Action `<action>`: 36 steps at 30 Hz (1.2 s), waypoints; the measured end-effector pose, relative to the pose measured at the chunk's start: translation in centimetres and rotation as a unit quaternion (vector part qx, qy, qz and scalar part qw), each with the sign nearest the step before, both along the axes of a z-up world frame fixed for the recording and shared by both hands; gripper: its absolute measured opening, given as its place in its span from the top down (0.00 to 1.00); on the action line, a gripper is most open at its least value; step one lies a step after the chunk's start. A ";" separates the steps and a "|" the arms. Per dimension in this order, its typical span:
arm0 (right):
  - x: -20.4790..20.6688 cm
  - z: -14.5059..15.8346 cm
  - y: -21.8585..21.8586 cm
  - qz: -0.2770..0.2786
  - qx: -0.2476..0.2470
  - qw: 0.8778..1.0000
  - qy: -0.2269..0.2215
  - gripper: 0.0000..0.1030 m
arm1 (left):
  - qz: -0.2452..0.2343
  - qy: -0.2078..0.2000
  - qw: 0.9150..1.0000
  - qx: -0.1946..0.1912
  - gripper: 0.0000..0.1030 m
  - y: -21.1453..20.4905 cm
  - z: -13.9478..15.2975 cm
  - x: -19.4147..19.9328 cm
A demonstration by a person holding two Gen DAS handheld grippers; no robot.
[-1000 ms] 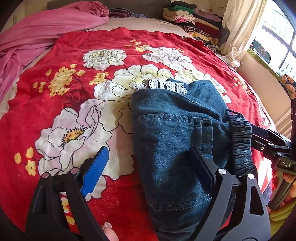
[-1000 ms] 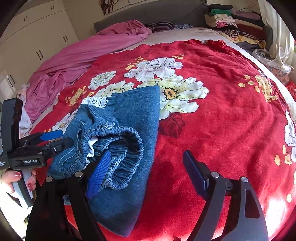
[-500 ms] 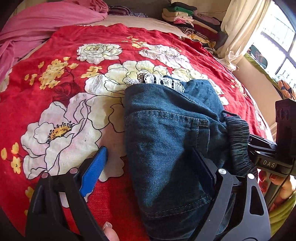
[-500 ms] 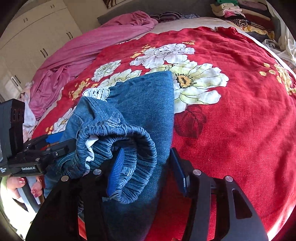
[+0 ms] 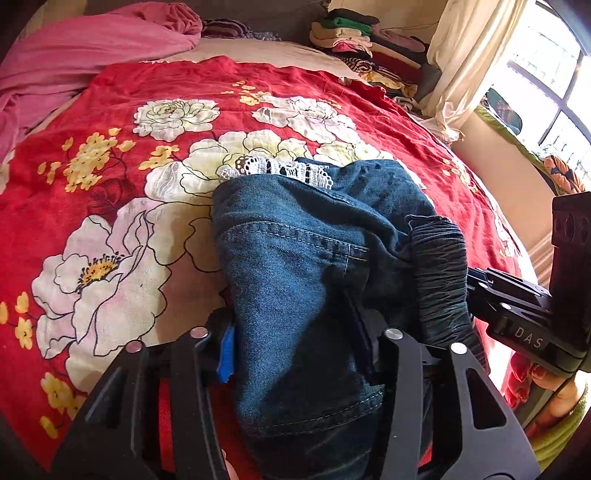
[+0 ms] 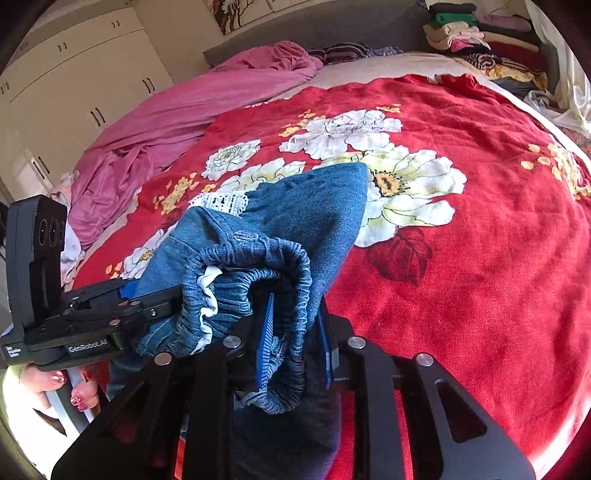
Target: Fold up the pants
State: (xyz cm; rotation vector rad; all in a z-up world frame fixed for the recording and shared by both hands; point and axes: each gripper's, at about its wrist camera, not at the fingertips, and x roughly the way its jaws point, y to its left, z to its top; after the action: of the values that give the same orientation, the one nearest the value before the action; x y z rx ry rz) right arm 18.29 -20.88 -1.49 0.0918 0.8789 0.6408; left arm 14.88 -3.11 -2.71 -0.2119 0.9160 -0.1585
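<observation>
Blue denim pants (image 5: 295, 258) lie folded on a red floral bedspread (image 5: 110, 166), white lace trim (image 5: 280, 170) at their far end. My left gripper (image 5: 291, 339) is closing, its pads pressing on the near denim edge between them. My right gripper (image 6: 295, 343) is also closing, pinching the gathered elastic waistband (image 6: 291, 266), which is lifted off the bed. In the right wrist view, the left gripper (image 6: 147, 299) reaches into the pants (image 6: 325, 206) from the left. In the left wrist view, the right gripper's body (image 5: 517, 317) sits beside the waistband (image 5: 439, 266).
A pink blanket (image 5: 74, 48) is bunched at the bed's far left. Stacked folded clothes (image 5: 354, 33) and a cream curtain (image 5: 465, 55) stand at the far right by a window. White wardrobe doors (image 6: 74, 81) line the left wall. A person's hand (image 6: 74, 391) holds the left gripper.
Both grippers went from wide open to closed on the pants. The right one slid in over the waistband, which now stands raised. The left one took the near denim edge.
</observation>
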 end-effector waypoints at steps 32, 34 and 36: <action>7.1 7.6 6.9 0.009 -0.026 0.994 -0.104 0.85 | 0.021 -0.080 0.996 0.041 0.81 2.1 8.4 6.7; 8.0 7.2 6.9 0.001 -0.027 0.994 -0.101 0.85 | 0.023 -0.083 0.995 0.043 0.81 2.1 8.3 7.4; 8.8 6.8 6.9 -0.003 -0.030 0.995 -0.099 0.85 | 0.025 -0.084 0.995 0.044 0.81 2.2 8.1 8.1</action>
State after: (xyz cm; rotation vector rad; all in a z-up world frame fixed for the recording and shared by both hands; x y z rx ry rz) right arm 27.09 -13.99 5.34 -0.0238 0.7051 0.6062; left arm 22.94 -0.93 5.36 -0.1381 0.7480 -0.0873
